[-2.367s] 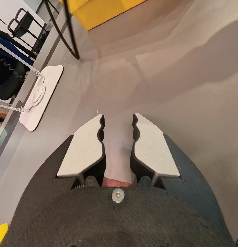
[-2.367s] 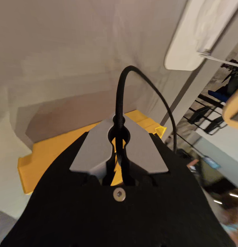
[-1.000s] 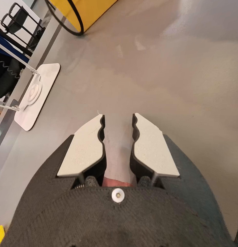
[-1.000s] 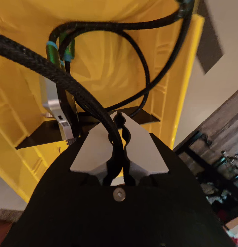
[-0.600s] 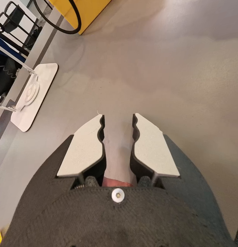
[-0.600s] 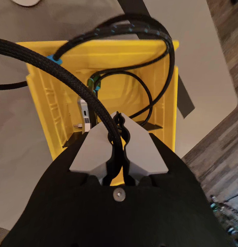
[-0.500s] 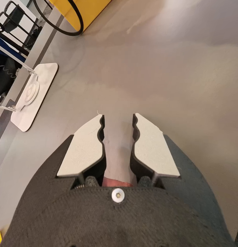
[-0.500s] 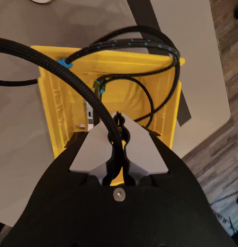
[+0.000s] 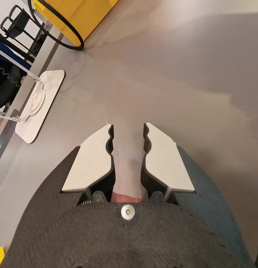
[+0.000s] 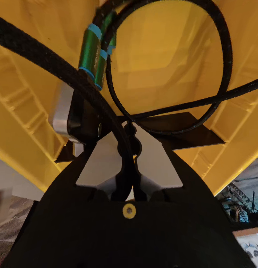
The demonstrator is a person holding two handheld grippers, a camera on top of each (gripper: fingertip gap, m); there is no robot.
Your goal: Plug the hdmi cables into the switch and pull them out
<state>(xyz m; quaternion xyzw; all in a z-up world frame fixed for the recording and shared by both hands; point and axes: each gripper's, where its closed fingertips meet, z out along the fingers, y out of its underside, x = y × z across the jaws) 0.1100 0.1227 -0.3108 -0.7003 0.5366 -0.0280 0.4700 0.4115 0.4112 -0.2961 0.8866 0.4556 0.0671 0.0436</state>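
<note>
My right gripper [image 10: 129, 127] is shut on a thick black braided HDMI cable [image 10: 53, 58] and sits close to the mouth of a yellow bin [image 10: 169, 65]. Inside the bin a silver and black switch [image 10: 70, 116] stands on end on a black plate [image 10: 198, 134]. Two green HDMI plugs [image 10: 92, 58] with blue bands are seated in the top of the switch. Thinner black cables [image 10: 221, 43] loop inside the bin. My left gripper [image 9: 128, 126] is open and empty over the grey table [image 9: 154, 72].
In the left wrist view the yellow bin [image 9: 82, 17] stands at the far left with a black cable loop [image 9: 64, 29] beside it. A white card with a clear stand [image 9: 38, 104] lies near the table's left edge. Floor and clutter [image 10: 241, 203] show beyond the bin. Left tips to right tips: about 40 cm.
The right gripper, still holding the cable, has swung back in close to the bin, so the switch and green plugs fill the view. The left gripper has shifted slightly and stayed open.
</note>
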